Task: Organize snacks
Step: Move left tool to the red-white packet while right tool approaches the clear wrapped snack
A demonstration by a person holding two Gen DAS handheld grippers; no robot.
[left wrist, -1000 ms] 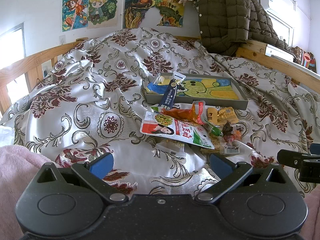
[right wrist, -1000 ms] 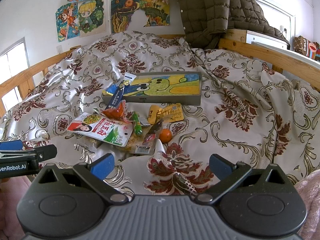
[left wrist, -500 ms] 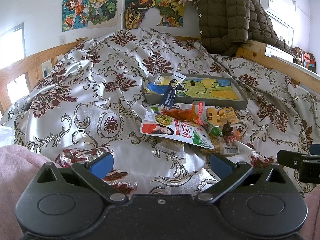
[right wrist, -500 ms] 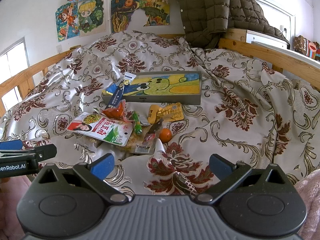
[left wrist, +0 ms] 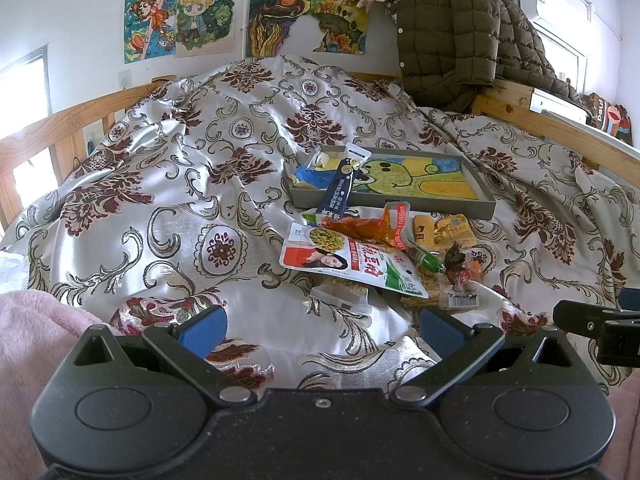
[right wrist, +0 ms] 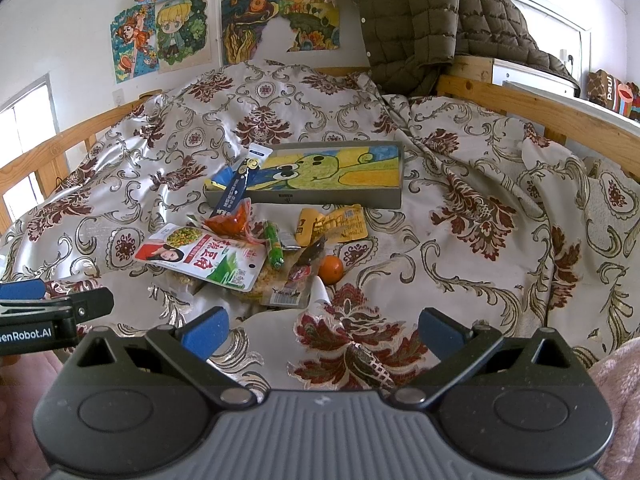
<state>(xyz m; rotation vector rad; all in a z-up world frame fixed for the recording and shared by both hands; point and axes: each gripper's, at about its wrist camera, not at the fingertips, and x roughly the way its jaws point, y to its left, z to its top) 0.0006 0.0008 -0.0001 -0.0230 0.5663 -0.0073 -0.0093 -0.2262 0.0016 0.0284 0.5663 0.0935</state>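
In the grey tray (left wrist: 394, 199) lie a dark sachet (left wrist: 340, 188) and blue wrapper (left wrist: 310, 176); both grippers (left wrist: 320, 324) (right wrist: 322, 326) spread wide, empty

The left claw (right wrist: 56, 316) reads "enRobot.AI"; the orange packet (left wrist: 394, 222) reads "1988".

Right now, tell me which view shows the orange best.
Right wrist view: the orange sits whole and unobstructed beside the wrappers. In the left wrist view only a sliver of it peeks out behind a dark wrapper.
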